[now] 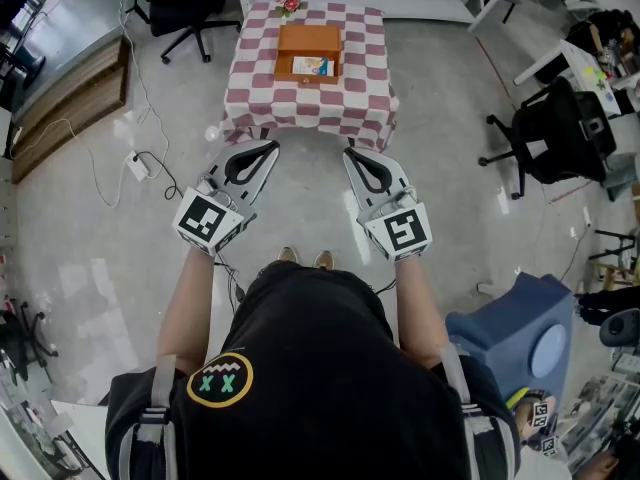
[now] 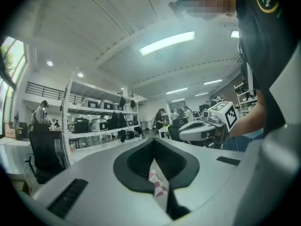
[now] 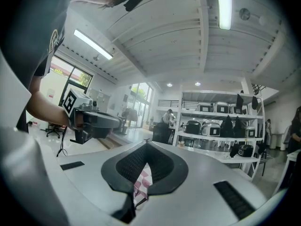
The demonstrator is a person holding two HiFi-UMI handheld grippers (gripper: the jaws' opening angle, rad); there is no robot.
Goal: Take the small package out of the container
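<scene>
Red-checked tablecloth [image 1: 270, 103] bears an open orange wooden box [image 1: 310, 38]; inside it, a small white-and-blue package [image 1: 313, 66], likely light and stiff: pinch its edges. Jaws together, left gripper [image 1: 272, 147] and right gripper [image 1: 349, 152] hang short of the box.

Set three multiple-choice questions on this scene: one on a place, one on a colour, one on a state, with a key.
1. The small package lies: A in the container; B on the floor; C in a gripper.
2. The tablecloth is checked: A blue-yellow; B pink-white; C green-black.
3. The left gripper and right gripper are: A open; B shut, empty; C shut on the package.
Key: 1A, seen inside the container; 2B, its squares; 3B, jaws meet in both gripper views.
</scene>
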